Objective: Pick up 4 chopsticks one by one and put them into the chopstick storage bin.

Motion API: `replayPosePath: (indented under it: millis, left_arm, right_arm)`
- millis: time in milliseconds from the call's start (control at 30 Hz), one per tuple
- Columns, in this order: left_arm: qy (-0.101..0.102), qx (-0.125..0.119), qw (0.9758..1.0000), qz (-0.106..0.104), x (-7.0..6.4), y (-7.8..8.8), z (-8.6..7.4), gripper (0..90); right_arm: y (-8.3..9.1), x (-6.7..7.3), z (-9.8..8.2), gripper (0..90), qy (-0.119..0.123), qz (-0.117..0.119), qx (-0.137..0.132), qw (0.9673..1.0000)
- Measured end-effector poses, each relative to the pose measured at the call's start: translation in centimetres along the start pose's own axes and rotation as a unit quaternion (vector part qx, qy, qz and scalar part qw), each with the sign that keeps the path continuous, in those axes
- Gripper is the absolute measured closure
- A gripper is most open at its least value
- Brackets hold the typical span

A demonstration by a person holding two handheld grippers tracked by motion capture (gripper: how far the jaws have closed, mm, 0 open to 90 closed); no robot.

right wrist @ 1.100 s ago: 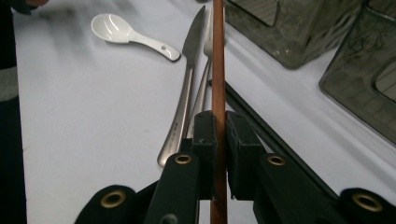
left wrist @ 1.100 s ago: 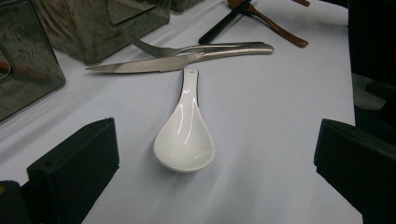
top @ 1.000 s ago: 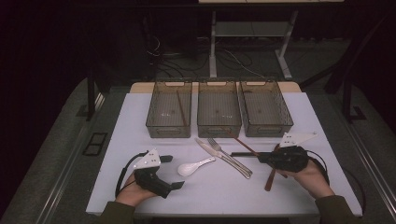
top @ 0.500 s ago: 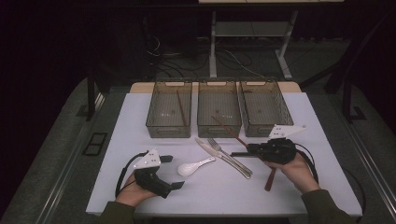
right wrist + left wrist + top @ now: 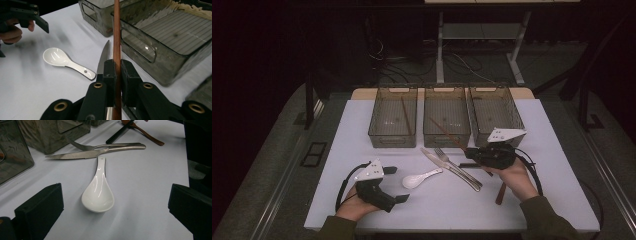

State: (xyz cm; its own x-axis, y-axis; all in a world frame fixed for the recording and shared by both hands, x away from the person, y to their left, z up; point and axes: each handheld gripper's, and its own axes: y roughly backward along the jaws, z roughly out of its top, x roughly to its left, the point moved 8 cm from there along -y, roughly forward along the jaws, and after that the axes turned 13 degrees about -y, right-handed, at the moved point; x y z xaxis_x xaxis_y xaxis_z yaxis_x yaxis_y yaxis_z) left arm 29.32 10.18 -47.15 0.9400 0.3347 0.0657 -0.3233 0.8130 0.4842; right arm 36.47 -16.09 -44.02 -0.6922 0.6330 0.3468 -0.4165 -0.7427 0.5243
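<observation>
Three clear bins stand in a row at the far side of the white table (image 5: 557, 150). Taking the middle bin (image 5: 447, 122) as landmark: the left bin (image 5: 393, 122), touching its left side, holds one brown chopstick (image 5: 406, 116); the right bin (image 5: 496, 114) stands just beside it on the other side. Near its front wall, on the table, a steel knife (image 5: 447, 167) and a steel fork (image 5: 458, 166) lie side by side, slanting away to the right. Farther toward the person and to the left lies a white ceramic spoon (image 5: 98, 193), bowl up.

The right gripper (image 5: 474, 153), off the landmark's front right corner, has its jaws clamped on a second brown chopstick (image 5: 116, 37), which slants up over the middle bin's front wall. The left gripper (image 5: 396, 184), well in front of the left bin, has its jaws spread wide with nothing between the pads, facing the spoon.
</observation>
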Motion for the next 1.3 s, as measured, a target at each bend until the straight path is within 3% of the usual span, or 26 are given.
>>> replayPosePath:
  millis: [333,967,1300]
  left_arm:
    - [0.006,-0.007,0.9999,0.004,0.0,0.0,0.2,0.0]
    - [0.008,-0.013,0.9999,0.002,-0.1,0.1,0.3,0.0]
    - [0.005,-0.011,0.9999,0.003,-0.1,0.0,0.3,0.0]
  right_arm:
    - [-2.4,0.8,1.8,82.9,-0.004,0.000,-0.003,1.0000]
    - [-7.3,2.4,8.2,82.9,-0.030,-0.015,-0.031,0.9990]
    - [-10.0,3.3,10.9,82.9,-0.024,-0.020,-0.033,0.9990]
